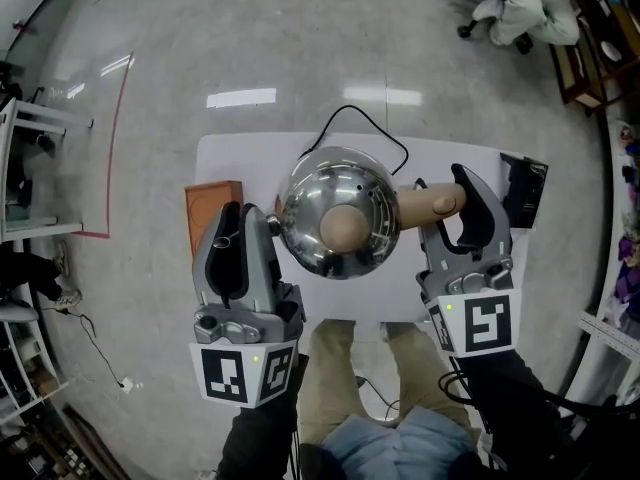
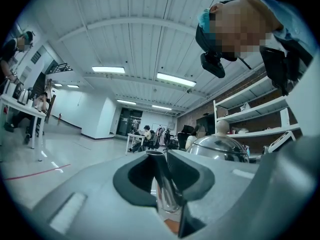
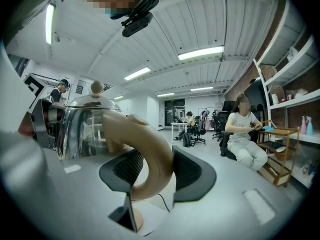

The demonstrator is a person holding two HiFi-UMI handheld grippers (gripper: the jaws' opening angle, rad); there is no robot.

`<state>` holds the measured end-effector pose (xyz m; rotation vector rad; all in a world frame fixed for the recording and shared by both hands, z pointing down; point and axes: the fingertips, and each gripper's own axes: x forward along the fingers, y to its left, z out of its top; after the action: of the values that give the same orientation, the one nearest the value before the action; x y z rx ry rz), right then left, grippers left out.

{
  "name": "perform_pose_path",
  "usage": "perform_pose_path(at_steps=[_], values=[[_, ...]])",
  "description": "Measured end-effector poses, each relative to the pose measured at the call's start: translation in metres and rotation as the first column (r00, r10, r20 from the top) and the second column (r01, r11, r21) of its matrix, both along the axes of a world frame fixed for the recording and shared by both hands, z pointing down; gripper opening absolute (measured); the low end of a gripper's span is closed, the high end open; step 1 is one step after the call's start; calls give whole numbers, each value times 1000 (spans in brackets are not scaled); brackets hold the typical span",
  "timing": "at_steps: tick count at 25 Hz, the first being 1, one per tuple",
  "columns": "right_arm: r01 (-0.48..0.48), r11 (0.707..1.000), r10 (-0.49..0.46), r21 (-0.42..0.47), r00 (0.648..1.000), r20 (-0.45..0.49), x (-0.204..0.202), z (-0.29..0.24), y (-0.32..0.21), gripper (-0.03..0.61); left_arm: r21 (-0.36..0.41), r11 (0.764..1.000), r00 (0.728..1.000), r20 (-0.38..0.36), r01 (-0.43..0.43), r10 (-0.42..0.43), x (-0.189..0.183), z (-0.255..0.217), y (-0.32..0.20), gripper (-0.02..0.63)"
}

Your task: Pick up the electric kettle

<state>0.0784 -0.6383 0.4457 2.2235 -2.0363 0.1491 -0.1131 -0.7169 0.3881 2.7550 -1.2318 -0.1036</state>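
Polished grey floor (image 1: 200,48) with a red tape line (image 1: 118,138) surrounds a small white desk (image 1: 230,158). The gripper views show an open office with ceiling strip lights, wall shelves and seated people at a distance.

The kettle (image 1: 345,193), shiny steel with a beige knob on its lid, sits over the middle of the desk, towards the near edge. I cannot tell whether its base rests on the desk or is clear of it. The right gripper (image 1: 448,203) has its jaws closed around the beige handle (image 3: 150,154). The left gripper (image 1: 245,216) has its jaws narrowed onto the thin metal spout (image 2: 162,184).

The spout is the weak point, as I judge it: being smooth and slim, it could slide out of the pads and let the kettle swing on its handle. A black cord (image 1: 370,128) loops from the kettle towards the far edge and could snag or tug on a lift. Tilting could also loosen the lid.

An orange board (image 1: 210,208) lies at the left edge of the desk, and a black device (image 1: 525,188) at the right edge.
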Motion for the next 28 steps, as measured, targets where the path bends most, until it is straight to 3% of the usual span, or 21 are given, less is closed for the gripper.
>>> perform_pose_path(at_steps=[18,28], values=[[10,999,-10,45,1000,1,3,-50,5,202,41,999,1000,2,13,-13,2,-51,11,66],[41,995,-38,93,999,-31,3,-126,22,201,79,996,999,-40,33,-29,-2,-125,38,68]])
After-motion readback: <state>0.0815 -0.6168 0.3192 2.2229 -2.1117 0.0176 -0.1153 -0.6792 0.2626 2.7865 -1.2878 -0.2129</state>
